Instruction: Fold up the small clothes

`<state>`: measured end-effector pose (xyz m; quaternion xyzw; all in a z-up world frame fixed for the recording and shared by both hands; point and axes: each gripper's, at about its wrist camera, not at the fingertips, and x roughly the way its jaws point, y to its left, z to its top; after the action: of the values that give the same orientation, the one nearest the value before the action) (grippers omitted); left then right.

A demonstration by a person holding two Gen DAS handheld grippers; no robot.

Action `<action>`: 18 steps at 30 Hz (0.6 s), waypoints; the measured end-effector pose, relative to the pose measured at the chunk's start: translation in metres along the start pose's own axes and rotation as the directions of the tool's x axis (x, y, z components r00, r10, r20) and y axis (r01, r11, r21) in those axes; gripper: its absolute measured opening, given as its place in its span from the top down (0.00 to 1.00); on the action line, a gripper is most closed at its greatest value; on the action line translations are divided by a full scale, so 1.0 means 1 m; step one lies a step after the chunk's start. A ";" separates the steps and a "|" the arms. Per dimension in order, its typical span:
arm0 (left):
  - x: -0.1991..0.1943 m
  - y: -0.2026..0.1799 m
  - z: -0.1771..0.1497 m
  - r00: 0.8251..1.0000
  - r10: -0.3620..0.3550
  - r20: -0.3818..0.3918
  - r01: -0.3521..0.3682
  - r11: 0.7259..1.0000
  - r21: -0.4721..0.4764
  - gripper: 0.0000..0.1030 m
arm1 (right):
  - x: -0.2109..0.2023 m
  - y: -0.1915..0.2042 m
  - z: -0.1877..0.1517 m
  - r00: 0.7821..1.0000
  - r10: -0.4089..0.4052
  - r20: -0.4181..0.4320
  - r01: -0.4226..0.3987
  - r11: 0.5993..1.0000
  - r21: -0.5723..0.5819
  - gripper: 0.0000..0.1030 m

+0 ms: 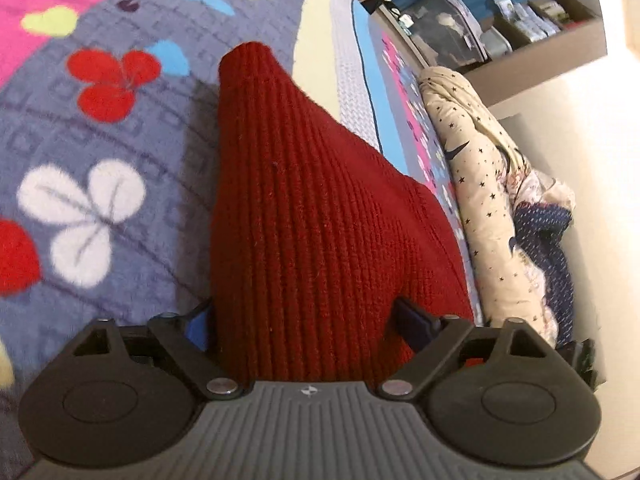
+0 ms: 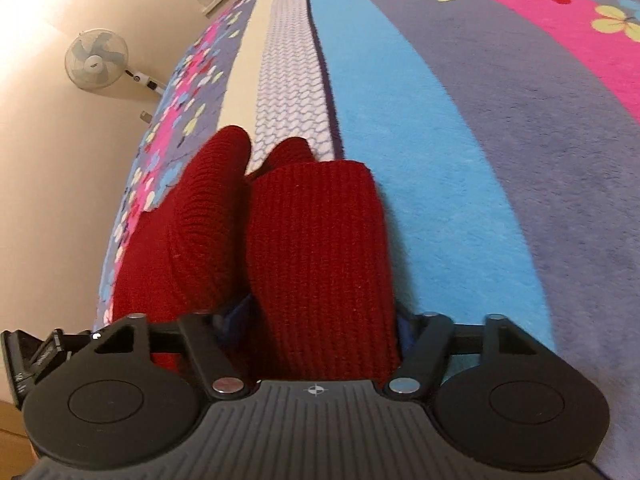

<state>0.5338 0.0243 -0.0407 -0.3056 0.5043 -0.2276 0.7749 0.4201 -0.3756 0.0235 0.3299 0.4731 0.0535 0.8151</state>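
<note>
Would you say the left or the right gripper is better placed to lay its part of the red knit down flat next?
Probably the left. The left gripper holds one smooth panel of the red knit garment over the open blanket. The right gripper holds a panel beside bunched folds near the bed edge.

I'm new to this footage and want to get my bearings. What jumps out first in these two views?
The dark red knit fills the middle of both views, draped between each gripper's fingers and hiding the tips: left gripper, right gripper. Under it lies a loud blanket with blue, grey and pink stripes and flowers. In the left view a bundle of star-print cloth lies along the bed's right edge.
</note>
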 end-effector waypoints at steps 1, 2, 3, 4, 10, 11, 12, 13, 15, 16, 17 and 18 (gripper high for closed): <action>-0.001 -0.003 0.003 1.000 0.009 0.002 -0.009 1.000 0.016 0.21 | 0.000 0.002 0.000 1.000 -0.002 0.005 0.002 1.000 -0.012 0.43; -0.004 -0.007 0.005 1.000 0.016 0.007 -0.017 0.999 0.034 0.31 | 0.001 0.005 0.001 1.000 -0.003 0.012 0.004 1.000 -0.029 0.46; -0.008 -0.012 0.009 1.000 0.019 0.014 -0.020 0.998 0.057 0.35 | 0.000 0.008 0.002 1.000 -0.002 0.024 0.003 0.999 -0.041 0.52; -0.015 -0.018 0.013 0.999 0.021 0.029 -0.023 0.996 0.088 0.39 | -0.001 0.010 0.002 0.999 0.001 0.043 0.001 0.999 -0.048 0.58; -0.080 -0.051 0.038 0.977 0.024 0.211 -0.083 0.957 0.276 0.42 | 0.003 0.051 0.001 0.966 0.218 0.142 -0.202 0.973 -0.114 0.70; -0.092 -0.052 0.041 0.969 0.028 0.244 -0.104 0.946 0.306 0.41 | 0.007 0.060 0.000 0.955 0.255 0.154 -0.236 0.963 -0.133 0.70; -0.099 -0.053 0.044 0.962 0.035 0.269 -0.128 0.933 0.336 0.40 | 0.012 0.068 -0.001 0.946 0.282 0.160 -0.260 0.955 -0.143 0.70; -0.105 -0.050 0.047 0.958 0.049 0.283 -0.152 0.923 0.355 0.37 | 0.017 0.073 -0.002 0.940 0.300 0.162 -0.277 0.949 -0.150 0.70; -0.106 -0.032 0.056 0.957 0.110 0.270 -0.195 0.929 0.315 0.32 | 0.031 0.083 -0.002 0.945 0.293 0.144 -0.269 0.949 -0.162 0.68; -0.105 -0.022 0.060 0.953 0.162 0.256 -0.230 0.937 0.265 0.32 | 0.039 0.087 -0.003 0.956 0.265 0.127 -0.242 0.955 -0.173 0.66; -0.106 -0.013 0.062 0.939 0.223 0.262 -0.279 0.939 0.202 0.34 | 0.045 0.090 -0.005 0.967 0.224 0.121 -0.200 0.963 -0.180 0.65; -0.111 -0.011 0.061 0.913 0.263 0.312 -0.325 0.931 0.166 0.34 | 0.047 0.091 -0.006 0.975 0.179 0.131 -0.154 0.971 -0.182 0.65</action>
<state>0.5468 0.1051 0.0567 -0.1703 0.4004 -0.1144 0.8931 0.4614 -0.2829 0.0405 0.3004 0.3762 0.1376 0.8656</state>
